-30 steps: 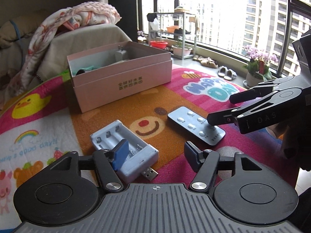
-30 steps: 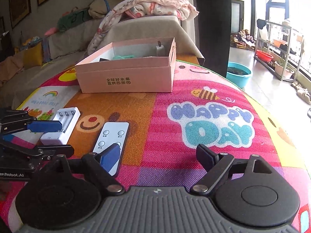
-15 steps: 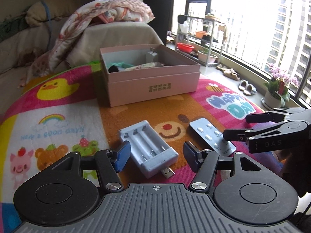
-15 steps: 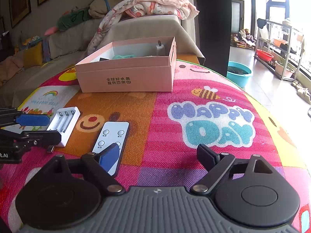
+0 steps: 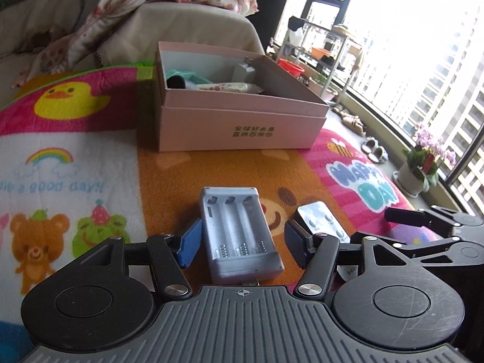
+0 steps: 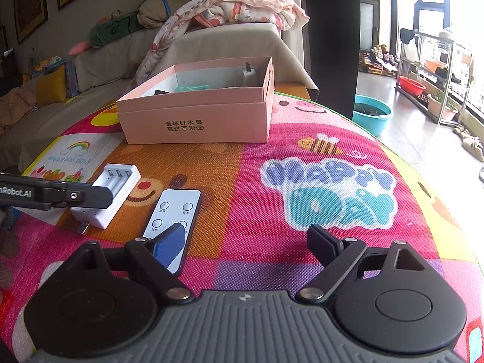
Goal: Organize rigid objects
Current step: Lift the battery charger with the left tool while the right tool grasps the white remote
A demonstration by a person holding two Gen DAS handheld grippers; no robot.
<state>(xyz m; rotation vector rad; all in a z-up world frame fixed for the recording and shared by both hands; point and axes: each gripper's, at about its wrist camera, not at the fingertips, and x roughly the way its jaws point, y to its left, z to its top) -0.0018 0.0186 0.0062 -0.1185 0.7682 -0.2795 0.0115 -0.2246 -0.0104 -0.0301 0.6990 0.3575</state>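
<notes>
The left tool [image 5: 242, 242] straddles the battery charger [image 5: 239, 233], fingers spread. The right tool [image 6: 245, 243] gapes empty. Closing off-centre could skid the charger toward the remote [image 5: 320, 220] at 2 o'clock.

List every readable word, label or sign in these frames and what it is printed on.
"全球好水果 直供百果园": front of the pink box.
"HAPPY DAY": mat.
"Have a good day!!": mat, white panel; first word partly blurred.
"nRobot.AI", start cut off: left gripper.
Remote button labels: too small to read.

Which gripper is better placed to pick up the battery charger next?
Left. The left gripper is open with the battery charger lying between its fingers. The right gripper is open nearer the remote.
</notes>
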